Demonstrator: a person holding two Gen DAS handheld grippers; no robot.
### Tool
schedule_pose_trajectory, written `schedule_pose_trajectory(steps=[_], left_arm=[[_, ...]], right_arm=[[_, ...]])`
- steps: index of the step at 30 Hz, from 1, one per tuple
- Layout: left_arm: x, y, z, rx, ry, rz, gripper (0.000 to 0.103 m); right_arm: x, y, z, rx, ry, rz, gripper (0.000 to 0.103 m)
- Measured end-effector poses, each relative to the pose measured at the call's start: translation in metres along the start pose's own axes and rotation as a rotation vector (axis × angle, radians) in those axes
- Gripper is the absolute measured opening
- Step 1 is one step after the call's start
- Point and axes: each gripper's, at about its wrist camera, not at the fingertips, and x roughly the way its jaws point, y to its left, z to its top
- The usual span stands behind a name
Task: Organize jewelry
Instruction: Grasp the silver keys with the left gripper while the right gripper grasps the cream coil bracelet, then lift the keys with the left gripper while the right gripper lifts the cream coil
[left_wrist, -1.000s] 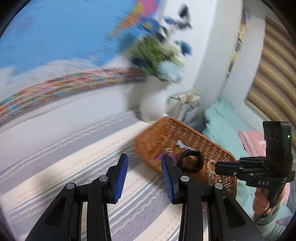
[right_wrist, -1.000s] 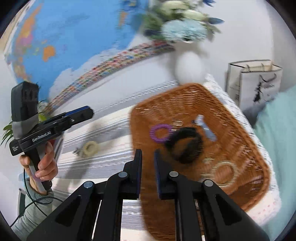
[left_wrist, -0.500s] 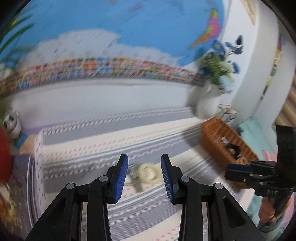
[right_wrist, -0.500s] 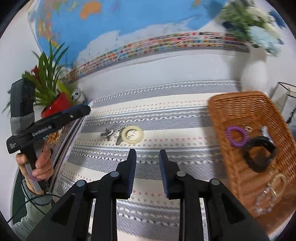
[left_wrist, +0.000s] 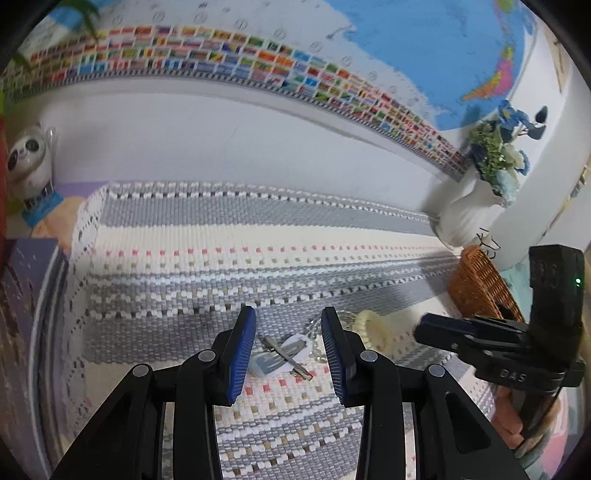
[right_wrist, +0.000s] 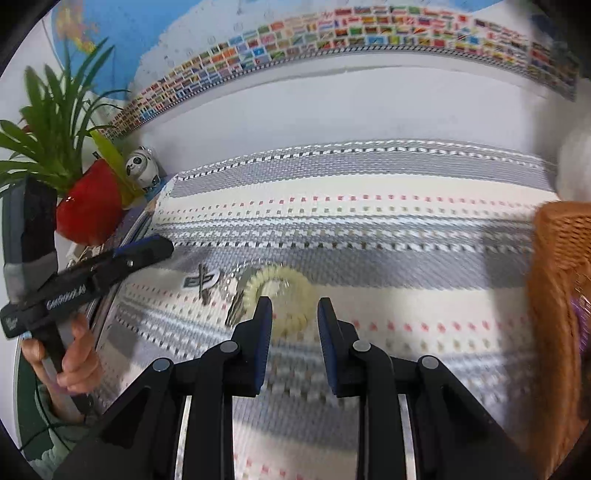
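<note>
Left wrist view: half a second ago the left gripper (left_wrist: 288, 345) hung above the striped cloth with the pieces small ahead; now it has dropped over them, so a pick looks near. Its fingers (left_wrist: 240, 350) stand moderately apart and empty, framing two hair clips (left_wrist: 282, 352), one white and one metal, crossed on the table (left_wrist: 221, 258). One cream spiral hair tie (left_wrist: 371, 328) lies just beside the right finger, a thin chain (left_wrist: 314, 332) between them. One wicker basket (left_wrist: 480, 288) sits well apart at right.

Right wrist view: a second ago the right gripper (right_wrist: 294, 332) faced the basket (right_wrist: 561, 258) with fingers nearly together; now they are parted, narrow and empty, just before the hair tie (right_wrist: 280, 291). Both clips (right_wrist: 201, 282) lie to its left. Three loose pieces plus the chain remain outside the basket.
</note>
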Motion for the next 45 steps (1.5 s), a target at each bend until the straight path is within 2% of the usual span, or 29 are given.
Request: schedule_pose_trajectory(steps=[3,5,7,11,17,22,27,35,39,45], left_arm=[[0.01,-0.011,-0.007,0.023,0.007,0.018,0.037],[0.014,-0.024,-0.01,0.079,-0.004,0.07,0.037],[0.014,-0.029,-0.01,0.104,-0.024,0.083,0.037],[0.018,-0.038,-0.013,0.12,0.015,-0.005,0.037],[0.029,-0.053,-0.025,0.186,0.1,-0.051,0.037],[0.037,-0.065,-0.034,0.245,0.145,-0.046,0.037],[0.041,-0.066,-0.036,0.25,0.151,-0.023,0.037],[0.05,-0.07,-0.037,0.277,0.163,0.016,0.027],[0.051,-0.067,-0.036,0.274,0.156,0.031,0.014],[0.049,-0.066,-0.036,0.278,0.156,0.018,0.012]], right_arm=[[0.013,-0.004,0.003,0.018,-0.002,0.011,0.028],[0.019,-0.006,0.004,0.023,0.005,-0.013,0.028],[0.021,-0.007,0.005,0.014,-0.003,-0.045,0.028],[0.03,-0.01,0.006,0.023,0.007,-0.067,0.028],[0.034,-0.007,0.004,-0.002,-0.002,-0.078,0.028],[0.038,-0.009,0.003,-0.013,-0.002,-0.102,0.028],[0.041,-0.002,0.002,-0.044,-0.006,-0.12,0.028],[0.044,0.012,-0.001,-0.112,-0.008,-0.166,0.028],[0.045,0.013,-0.002,-0.122,-0.007,-0.181,0.013],[0.035,-0.005,-0.004,-0.068,-0.014,-0.179,0.012]])
